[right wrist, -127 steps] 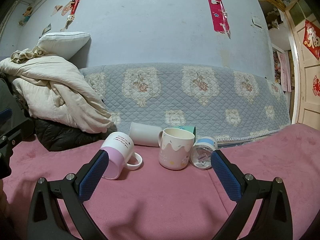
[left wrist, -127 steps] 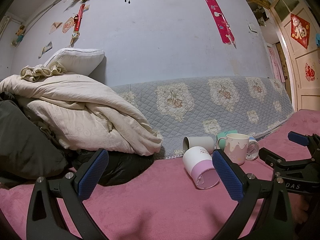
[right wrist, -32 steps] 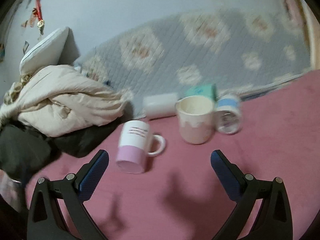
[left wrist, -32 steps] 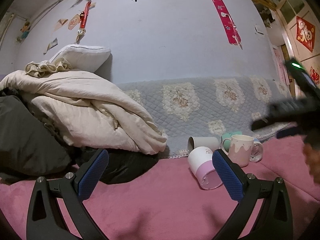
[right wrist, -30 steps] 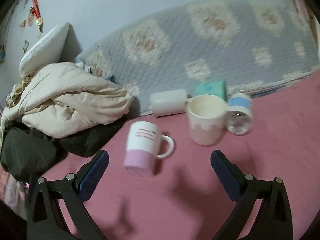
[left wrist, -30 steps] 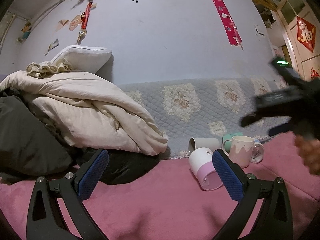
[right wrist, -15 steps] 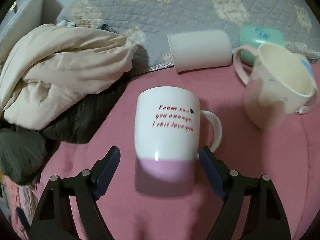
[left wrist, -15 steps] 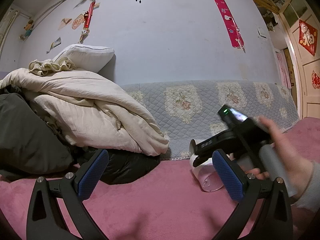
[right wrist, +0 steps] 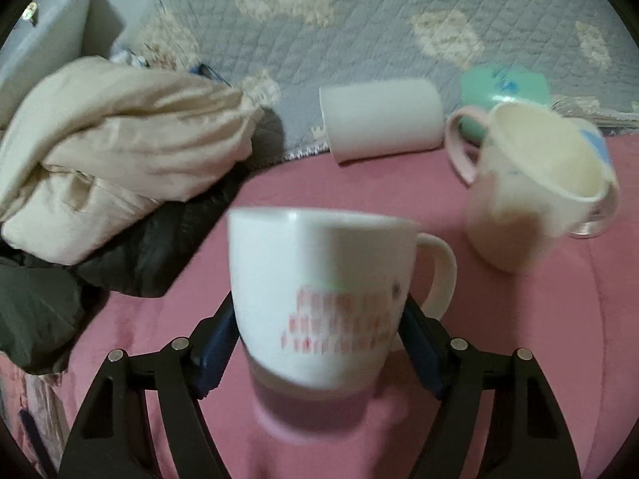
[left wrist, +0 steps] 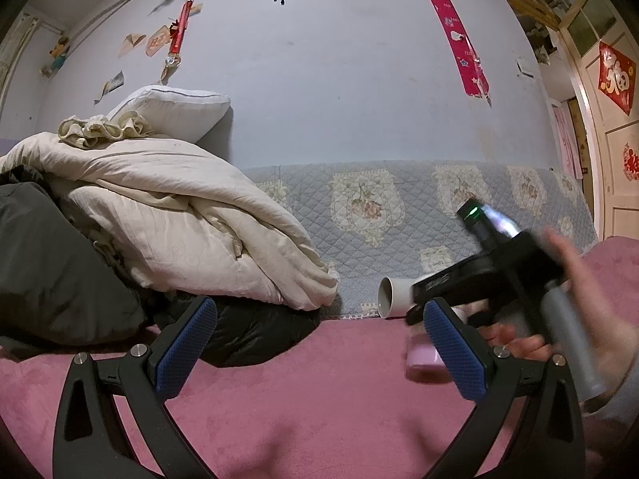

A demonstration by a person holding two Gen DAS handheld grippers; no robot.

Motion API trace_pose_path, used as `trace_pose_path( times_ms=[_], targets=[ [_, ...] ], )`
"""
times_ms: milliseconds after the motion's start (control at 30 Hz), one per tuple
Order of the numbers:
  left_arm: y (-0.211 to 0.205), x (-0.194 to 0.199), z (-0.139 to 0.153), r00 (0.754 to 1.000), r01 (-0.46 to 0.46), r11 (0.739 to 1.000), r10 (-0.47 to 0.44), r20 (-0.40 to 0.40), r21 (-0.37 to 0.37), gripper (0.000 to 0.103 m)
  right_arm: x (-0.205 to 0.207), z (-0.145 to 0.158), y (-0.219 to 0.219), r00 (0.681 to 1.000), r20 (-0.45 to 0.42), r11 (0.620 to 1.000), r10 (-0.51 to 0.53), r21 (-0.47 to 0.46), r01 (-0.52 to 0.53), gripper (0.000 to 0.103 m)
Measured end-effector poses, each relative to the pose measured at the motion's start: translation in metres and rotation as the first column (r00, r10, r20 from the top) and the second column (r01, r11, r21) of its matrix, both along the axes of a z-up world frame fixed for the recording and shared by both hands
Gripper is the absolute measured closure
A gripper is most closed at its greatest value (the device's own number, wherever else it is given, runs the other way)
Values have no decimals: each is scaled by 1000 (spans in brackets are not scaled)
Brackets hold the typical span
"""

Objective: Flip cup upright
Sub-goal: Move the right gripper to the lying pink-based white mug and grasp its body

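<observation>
one white-and-pink mug (right wrist: 319, 299), blurred, wedged between the two blue pads of the right gripper (right wrist: 319, 343), handle off to the right side of the claw, pink band nearest the camera, red lettering facing it; lower part just above or on the pink blanket (right wrist: 539, 359), contact not clear. clamped on the mug from both sides, jaws narrowed to its width, one pad (right wrist: 213, 345) pressed against the left wall.

beyond the claw, four more vessels: one plain white cup (right wrist: 381, 119) lying on its side straight ahead, one cream mug with pink handle (right wrist: 531, 199) upright ahead and to the right, one mint-green cup (right wrist: 501, 86) behind that, one clear glass piece (right wrist: 597, 215) partly hidden at the cream mug's far side. ahead and to the left, one heap of cream bedding (right wrist: 120, 139) over dark clothing.

left gripper (left wrist: 319, 351) spread wide apart, holding and touching nothing, hovering over the blanket. ahead and right of it, the person's right hand (left wrist: 579, 319) around the other tool's handle, with the mug's pink band (left wrist: 425, 359) just showing beside the left gripper's right pad.
</observation>
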State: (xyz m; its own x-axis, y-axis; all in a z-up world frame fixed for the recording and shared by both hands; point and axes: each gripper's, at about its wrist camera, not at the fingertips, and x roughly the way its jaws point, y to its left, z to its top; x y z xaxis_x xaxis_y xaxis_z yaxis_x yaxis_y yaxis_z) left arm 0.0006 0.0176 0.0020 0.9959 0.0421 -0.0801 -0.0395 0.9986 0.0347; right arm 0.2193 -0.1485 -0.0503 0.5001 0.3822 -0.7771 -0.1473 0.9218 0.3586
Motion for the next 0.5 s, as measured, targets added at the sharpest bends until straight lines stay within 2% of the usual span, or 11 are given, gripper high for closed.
trace_pose_path(
  times_ms=[133,267,333,500],
  targets=[
    [-1,1,-1,1000,-2,1000,2,-6,6,0,-6,7,-7,1000,-2,1000,28,13,-28,26],
    [-1,2,-1,1000,-5,1000,5,-11,11,0,7,-8,-2,998,-51,999,45,13,-44,26],
    [-1,3,0,1000,-5,1000,5,-13,11,0,12,-8,-1,999,-14,999,33,10,-33,26],
    [1,4,0,1000,-3,1000,3,-16,3,0,45,-25,7,1000,-20,1000,-2,11,3,24]
  ],
)
